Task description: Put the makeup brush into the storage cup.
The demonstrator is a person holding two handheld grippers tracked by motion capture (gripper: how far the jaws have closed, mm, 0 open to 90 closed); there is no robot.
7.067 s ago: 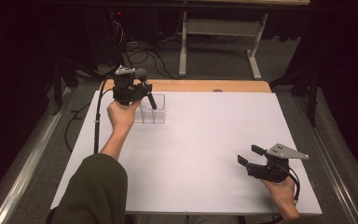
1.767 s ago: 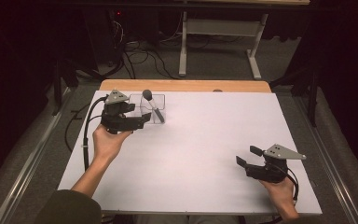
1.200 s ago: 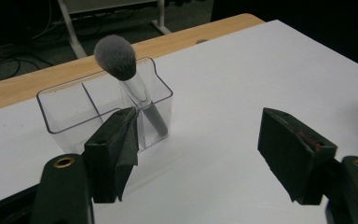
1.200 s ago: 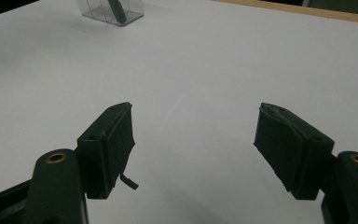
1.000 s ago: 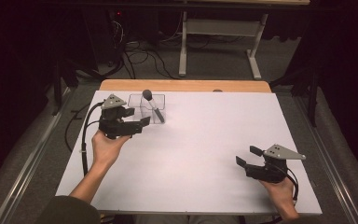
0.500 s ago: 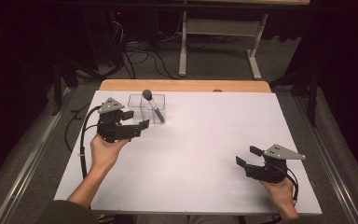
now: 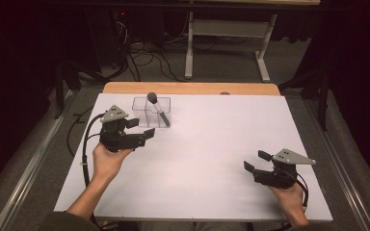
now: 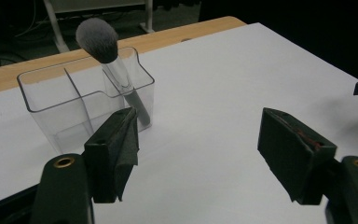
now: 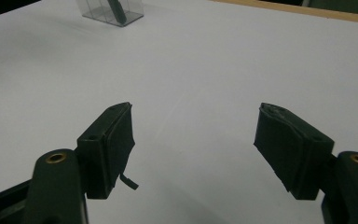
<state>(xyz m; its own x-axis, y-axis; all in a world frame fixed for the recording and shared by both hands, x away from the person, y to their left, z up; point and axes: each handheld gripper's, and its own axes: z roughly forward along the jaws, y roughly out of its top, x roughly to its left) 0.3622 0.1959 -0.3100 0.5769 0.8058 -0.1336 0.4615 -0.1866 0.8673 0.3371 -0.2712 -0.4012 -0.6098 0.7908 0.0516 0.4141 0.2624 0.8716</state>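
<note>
One light brush leans in the clear holder; I'd pinch its stiff handle. Both tongs, left and right, gape empty.

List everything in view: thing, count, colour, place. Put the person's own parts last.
Makeup brush: one, grey bristles, silver and black handle, leaning head-up in the organizer's end compartment.
Organizer: one, clear plastic with dividers, at the far left of the white surface.
Table: one, white top with a wooden strip along the far edge.
Desk frame: one, pale metal legs, on the floor beyond the table.
Cables: several, black, on the floor beyond the table.
Left gripper: one, black, jaws open and holding nothing, just short of the organizer.
Right gripper: one, black, jaws open and holding nothing, near the table's front right.
Hands: two, one holding each gripper.
</note>
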